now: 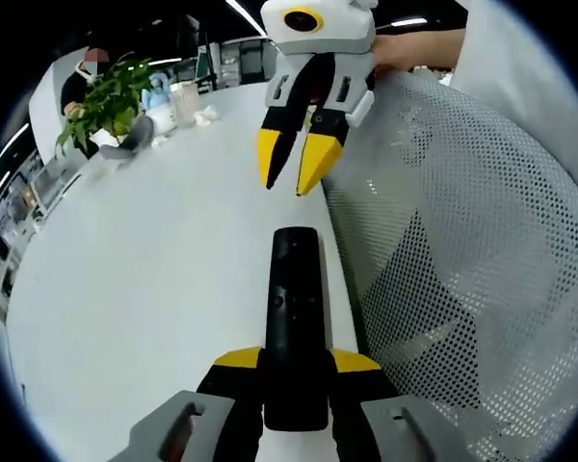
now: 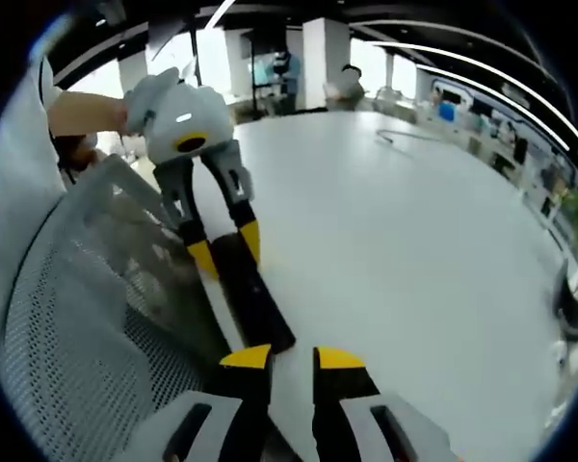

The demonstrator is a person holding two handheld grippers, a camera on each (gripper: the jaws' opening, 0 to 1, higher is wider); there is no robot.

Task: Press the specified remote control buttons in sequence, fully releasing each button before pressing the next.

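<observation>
A long black remote control (image 1: 294, 318) lies lengthwise near the edge of the white table (image 1: 154, 269), its near end clamped between my left gripper's (image 1: 297, 361) yellow-tipped jaws. My right gripper (image 1: 287, 183) hangs over the table just beyond the remote's far end, tips pointing down and a narrow gap apart, holding nothing. In the right gripper view, the remote (image 2: 255, 298) runs from the left gripper (image 2: 226, 248) towards my right gripper (image 2: 291, 358), whose jaws stand slightly apart just short of the remote's end.
A grey mesh chair back (image 1: 462, 289) stands against the table edge beside the remote, also visible as the chair back (image 2: 87, 318). A potted plant (image 1: 111, 96) and a glass (image 1: 185, 101) stand at the table's far end. A cable (image 2: 405, 135) lies far off.
</observation>
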